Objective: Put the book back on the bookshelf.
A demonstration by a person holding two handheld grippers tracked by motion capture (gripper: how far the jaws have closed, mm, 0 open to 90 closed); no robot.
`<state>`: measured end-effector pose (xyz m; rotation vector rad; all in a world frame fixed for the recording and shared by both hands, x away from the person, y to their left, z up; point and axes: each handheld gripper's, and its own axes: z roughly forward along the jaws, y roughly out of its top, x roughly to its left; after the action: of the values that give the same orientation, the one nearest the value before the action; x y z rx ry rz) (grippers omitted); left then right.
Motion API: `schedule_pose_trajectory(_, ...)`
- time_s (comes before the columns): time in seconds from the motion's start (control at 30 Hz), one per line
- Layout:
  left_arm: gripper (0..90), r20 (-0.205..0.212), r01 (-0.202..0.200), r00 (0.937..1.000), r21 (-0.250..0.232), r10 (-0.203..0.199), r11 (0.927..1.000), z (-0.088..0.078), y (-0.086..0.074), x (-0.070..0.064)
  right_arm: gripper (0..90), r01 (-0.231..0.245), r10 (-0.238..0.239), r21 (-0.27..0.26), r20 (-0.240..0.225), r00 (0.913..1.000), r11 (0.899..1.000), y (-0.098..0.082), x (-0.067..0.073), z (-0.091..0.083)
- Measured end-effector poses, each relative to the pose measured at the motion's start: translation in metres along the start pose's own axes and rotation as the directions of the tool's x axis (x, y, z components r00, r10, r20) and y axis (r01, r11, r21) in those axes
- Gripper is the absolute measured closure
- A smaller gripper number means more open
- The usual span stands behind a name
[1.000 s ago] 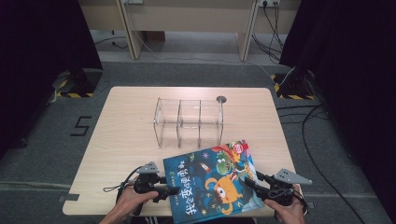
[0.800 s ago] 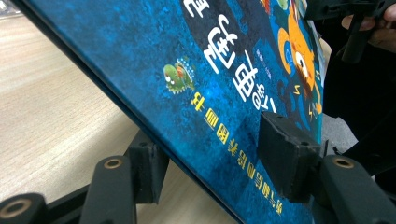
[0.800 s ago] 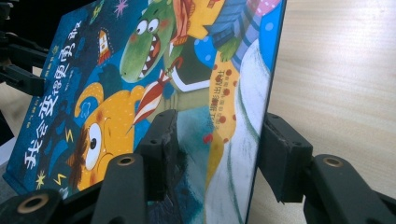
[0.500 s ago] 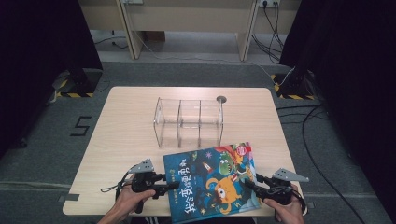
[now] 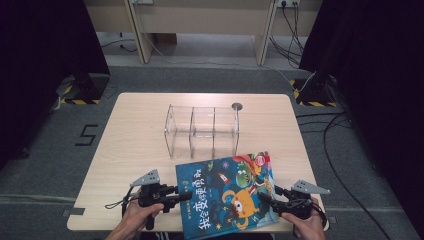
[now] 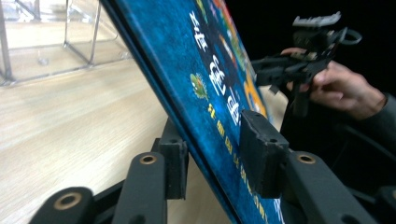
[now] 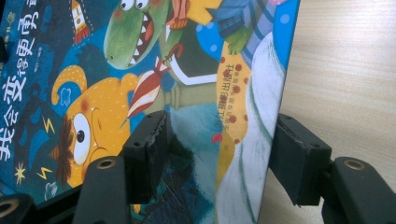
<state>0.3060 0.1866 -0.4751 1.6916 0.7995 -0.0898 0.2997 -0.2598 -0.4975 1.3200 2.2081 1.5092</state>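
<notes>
Left hand-held gripper (image 5: pixel 181 192) jaws just closing, seemingly clamped; right hand-held gripper (image 5: pixel 264 197) opening.

Grey carpet floor (image 5: pixel 60 150) with black curtains (image 5: pixel 40 45) at both sides — pale wooden desks (image 5: pixel 200 20) behind, cables trailing

The table (image 5: pixel 150 150) is evenly lit from above, with soft, short shadows. The sides of the room are very dark. Both gripper views are blurred near the lens.
</notes>
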Motion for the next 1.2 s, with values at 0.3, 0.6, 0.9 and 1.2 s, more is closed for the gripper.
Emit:
schedule_pose_trajectory(0.3, 66.9, 0.035, 0.012, 0.9993, -0.029, -0.011, 0.9995, 0.002, 0.007, -0.002, 40.7, -0.04, 0.04, -0.015, -0.016, 0.9991, 0.999, -0.001, -0.003, -0.003)
schedule_pose_trajectory(0.6, 64.2, 0.071, 0.001, 0.9975, 0.031, -0.003, 0.9995, 0.014, 0.011, 0.006, 41.1, -0.061, 0.061, -0.009, -0.008, 0.9981, 0.998, -0.002, -0.002, -0.002)
schedule_pose_trajectory(0.9, 71.0, 0.122, 0.06, 0.9904, 0.039, -0.064, 0.9975, 0.024, 0.015, 0.0, 46.1, -0.084, 0.083, -0.026, -0.044, 0.9956, 0.996, -0.001, 0.003, -0.001)
schedule_pose_trajectory(1.2, 67.7, 0.053, 0.176, 0.9824, 0.068, -0.179, 0.9821, 0.027, 0.017, 0.003, 31.6, -0.021, 0.019, 0.025, 0.059, 0.9981, 0.999, 0.001, 0.013, 0.003)
